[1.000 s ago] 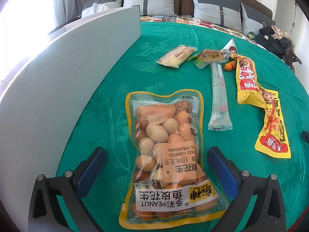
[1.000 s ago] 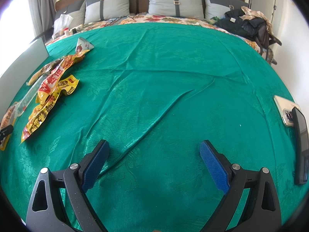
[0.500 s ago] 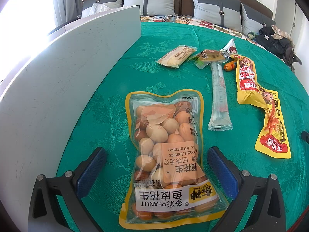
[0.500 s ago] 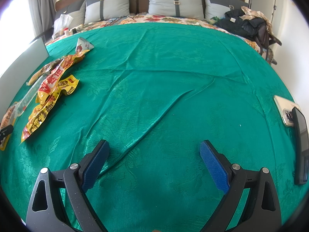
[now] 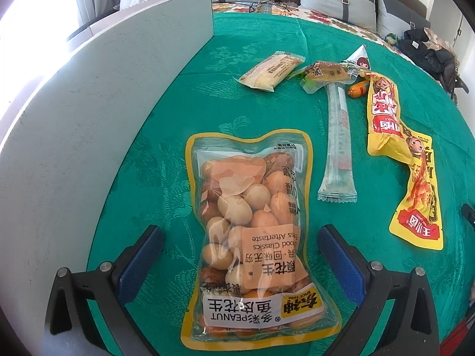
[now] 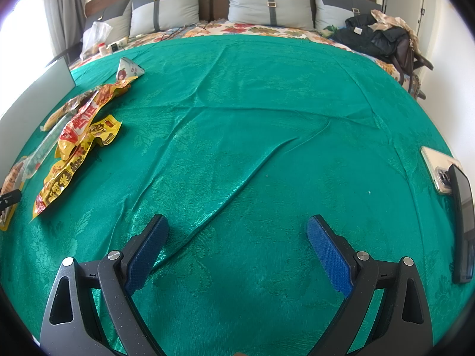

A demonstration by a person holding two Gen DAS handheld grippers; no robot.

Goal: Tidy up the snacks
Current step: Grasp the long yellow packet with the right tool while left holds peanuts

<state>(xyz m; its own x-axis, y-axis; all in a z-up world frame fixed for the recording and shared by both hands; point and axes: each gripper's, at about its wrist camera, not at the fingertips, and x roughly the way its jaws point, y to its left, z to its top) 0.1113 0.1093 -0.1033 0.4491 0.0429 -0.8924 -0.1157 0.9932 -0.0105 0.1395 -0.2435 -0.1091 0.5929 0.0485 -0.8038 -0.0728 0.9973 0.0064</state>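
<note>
Nothing had moved since before: left gripper (image 5: 240, 246) stayed spread wide around the peanut bag (image 5: 252, 237), labelled "PEANUT"; right gripper (image 6: 237, 237) stayed wide, empty.

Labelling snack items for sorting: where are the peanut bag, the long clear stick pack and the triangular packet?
peanut bag (image 5: 252, 231), left wrist view, clear window.
long clear stick pack (image 5: 338, 148), left wrist view, mid-length.
triangular packet (image 6: 127, 69), right wrist view, front face.
</note>
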